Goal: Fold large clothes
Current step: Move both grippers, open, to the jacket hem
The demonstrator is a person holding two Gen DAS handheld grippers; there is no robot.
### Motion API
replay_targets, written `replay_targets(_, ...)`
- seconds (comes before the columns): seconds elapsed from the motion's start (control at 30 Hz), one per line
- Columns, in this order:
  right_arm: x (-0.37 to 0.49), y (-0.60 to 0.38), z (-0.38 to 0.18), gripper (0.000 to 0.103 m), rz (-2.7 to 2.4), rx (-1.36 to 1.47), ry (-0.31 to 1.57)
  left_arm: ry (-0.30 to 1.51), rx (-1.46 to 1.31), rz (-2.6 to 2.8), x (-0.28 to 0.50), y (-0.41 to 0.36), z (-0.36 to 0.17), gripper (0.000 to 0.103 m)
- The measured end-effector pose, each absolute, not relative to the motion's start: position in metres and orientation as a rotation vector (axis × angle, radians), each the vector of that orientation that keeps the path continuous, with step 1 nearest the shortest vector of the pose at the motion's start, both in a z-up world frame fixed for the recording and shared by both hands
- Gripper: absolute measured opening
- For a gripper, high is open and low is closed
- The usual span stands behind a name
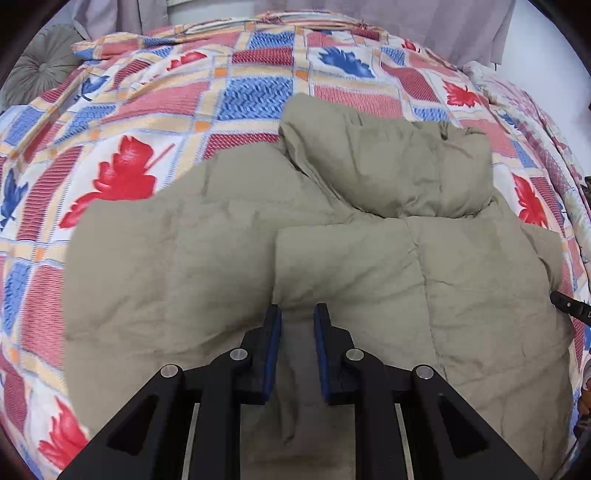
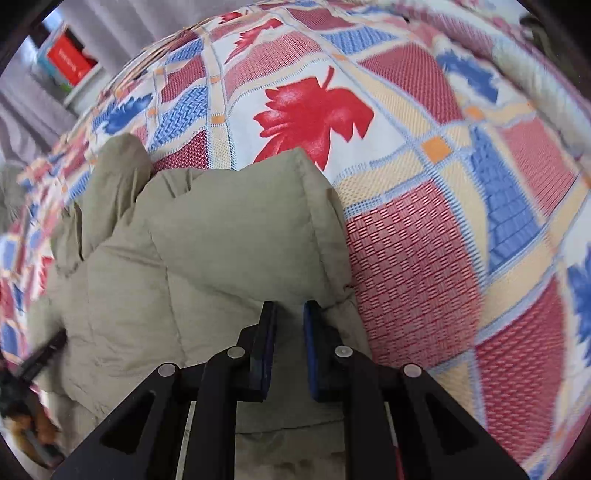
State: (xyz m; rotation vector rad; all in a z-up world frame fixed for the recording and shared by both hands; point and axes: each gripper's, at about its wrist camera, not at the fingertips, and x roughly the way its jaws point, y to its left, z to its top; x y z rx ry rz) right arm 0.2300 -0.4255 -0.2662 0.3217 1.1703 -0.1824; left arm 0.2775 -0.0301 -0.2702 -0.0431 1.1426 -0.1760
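Jacket (image 1: 332,266), khaki, padded and quilted, lay spread on a bed under a patchwork bedspread (image 1: 155,110) of red, blue and cream squares with leaf prints. In the left wrist view the garment filled the centre and lower half of the frame. Its hood (image 1: 399,166) sat at upper centre, so the long axis ran from the bottom of the frame, where the hem lay, up toward the hood. One folded panel lay across the body, its edge running down the middle of the frame.

Left hand-held gripper (image 1: 297,314): black fingers with blue pads, at lower centre, pointed steeply down. The jaws stood narrowly apart and pinched a ridge of the jacket's fabric between the pads.

Right hand-held gripper (image 2: 290,312): same build, at lower centre of the right wrist view. It was clenched on a fold of the jacket (image 2: 221,240) near the garment's right edge, with fabric bunched between the pads. Here the jacket rose from the bottom toward upper left, its rolled edge bordering the bedspread (image 2: 424,258).

Round grey cushion (image 1: 40,66): upper left of the left wrist view, beside the bed. Grey curtains (image 1: 461,26) hung behind.
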Motion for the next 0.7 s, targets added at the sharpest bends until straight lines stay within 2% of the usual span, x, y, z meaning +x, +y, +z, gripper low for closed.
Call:
replay_targets(0.3,0.175,-0.407,-0.235,0.020,-0.213,0.216,1.135,1.181,-0.065,-0.215,0.229,-0.008,-0.253,0.020)
replay_targets(0.43,0.153,-0.402,-0.230,0.026,-0.210,0.249,1.172,1.218,-0.062,-0.204,0.211,0.000,-0.253,0.020)
replay_targets(0.6,0.130,-0.397,-0.227,0.028,-0.218,0.293,1.217,1.232,-0.031,-0.206,0.190,0.007,-0.244,0.020)
replay_targets(0.67,0.121,-0.394,-0.225,0.033,-0.217,0.320,1.231,1.233,-0.024,-0.204,0.180,0.009,-0.238,0.020)
replay_targets(0.7,0.118,-0.393,-0.224,0.039,-0.215,0.333,1.235,1.235,-0.026,-0.203,0.177,0.011,-0.235,0.020)
